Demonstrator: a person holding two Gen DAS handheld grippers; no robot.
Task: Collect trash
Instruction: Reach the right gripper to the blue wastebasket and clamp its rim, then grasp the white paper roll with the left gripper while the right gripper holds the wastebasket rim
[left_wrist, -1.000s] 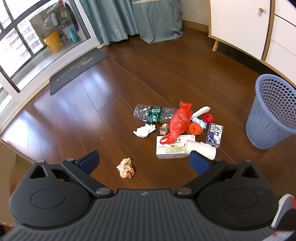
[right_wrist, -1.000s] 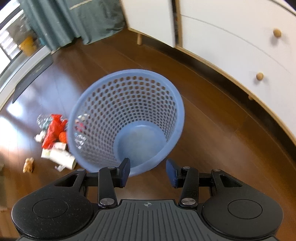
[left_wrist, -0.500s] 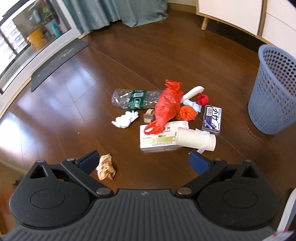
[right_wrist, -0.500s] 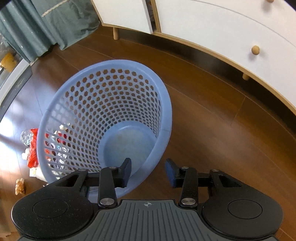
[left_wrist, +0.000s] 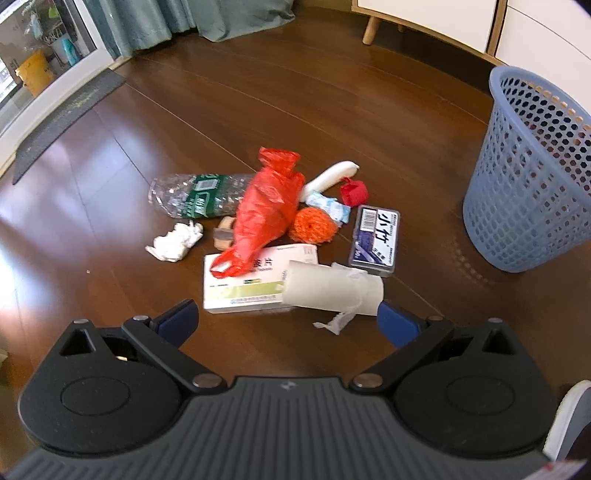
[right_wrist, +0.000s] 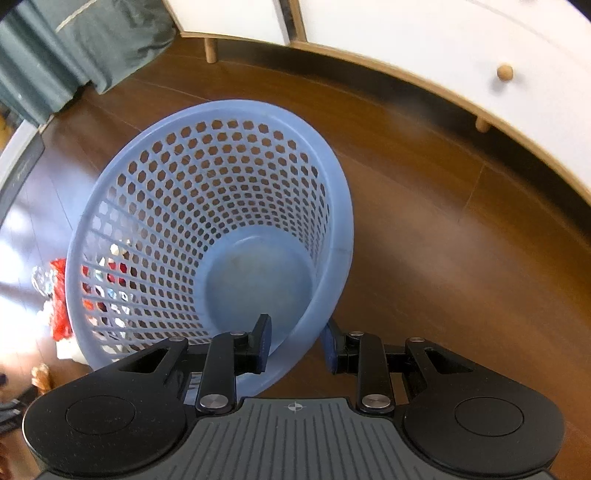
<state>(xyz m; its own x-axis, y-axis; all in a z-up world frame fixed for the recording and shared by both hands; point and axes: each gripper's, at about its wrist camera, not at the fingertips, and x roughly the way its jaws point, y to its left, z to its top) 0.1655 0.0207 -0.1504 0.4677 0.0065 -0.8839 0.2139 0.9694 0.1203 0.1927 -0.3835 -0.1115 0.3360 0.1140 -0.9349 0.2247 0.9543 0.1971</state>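
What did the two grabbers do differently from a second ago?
The left hand-held gripper dropped closer to the trash pile, wide open over the paper roll. The right hand-held gripper is closing, straddling the blue basket rim. The trash and basket stayed put.

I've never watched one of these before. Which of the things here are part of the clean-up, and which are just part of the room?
Part of the job:
- blue basket
- red plastic bag
- clear bottle
- crumpled tissue
- white box
- paper roll
- dark case
- orange scrubber

Just there:
- white cabinet
- curtain
- door mat
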